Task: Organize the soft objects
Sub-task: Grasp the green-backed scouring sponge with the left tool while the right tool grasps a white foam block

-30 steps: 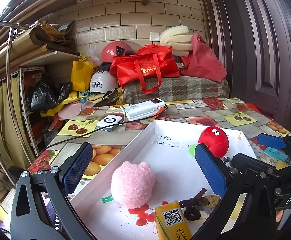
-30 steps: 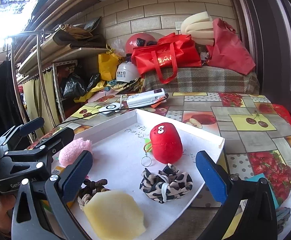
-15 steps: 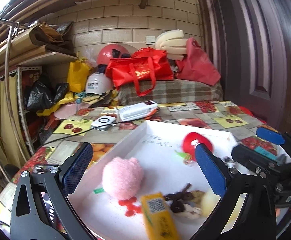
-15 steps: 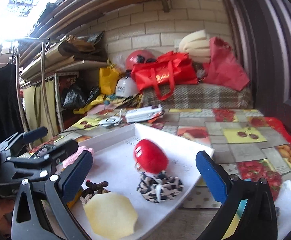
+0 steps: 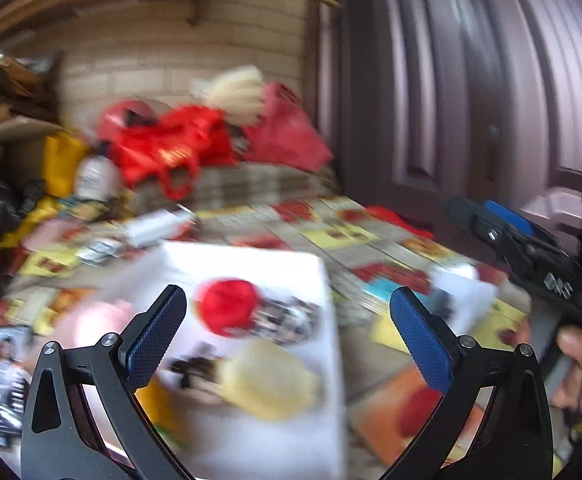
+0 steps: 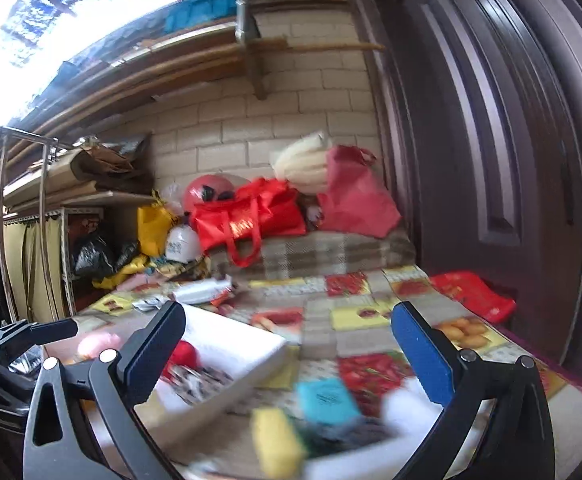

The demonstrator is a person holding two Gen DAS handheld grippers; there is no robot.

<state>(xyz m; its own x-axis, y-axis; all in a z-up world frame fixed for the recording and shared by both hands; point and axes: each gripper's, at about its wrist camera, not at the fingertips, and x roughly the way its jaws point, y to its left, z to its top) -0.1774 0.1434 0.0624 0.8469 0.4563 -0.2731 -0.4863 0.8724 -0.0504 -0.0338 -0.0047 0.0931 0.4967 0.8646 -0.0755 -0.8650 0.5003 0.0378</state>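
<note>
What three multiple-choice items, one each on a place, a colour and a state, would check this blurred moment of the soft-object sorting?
1. Where does the red plush toy lie?
A. in the white tray
B. on the plaid cushion
C. between the right gripper's fingers

2. What colour is the flat sponge-like piece at the tray's near end?
A. blue
B. pale yellow
C. black

3. How does the left gripper stand?
A. shut on the toy
B. shut on nothing
C. open, holding nothing

Answers: 1 A, the toy rests on the tray's white floor; 2 B, it shows pale yellow despite the blur; 3 C, its fingers are spread wide with nothing between them.
</note>
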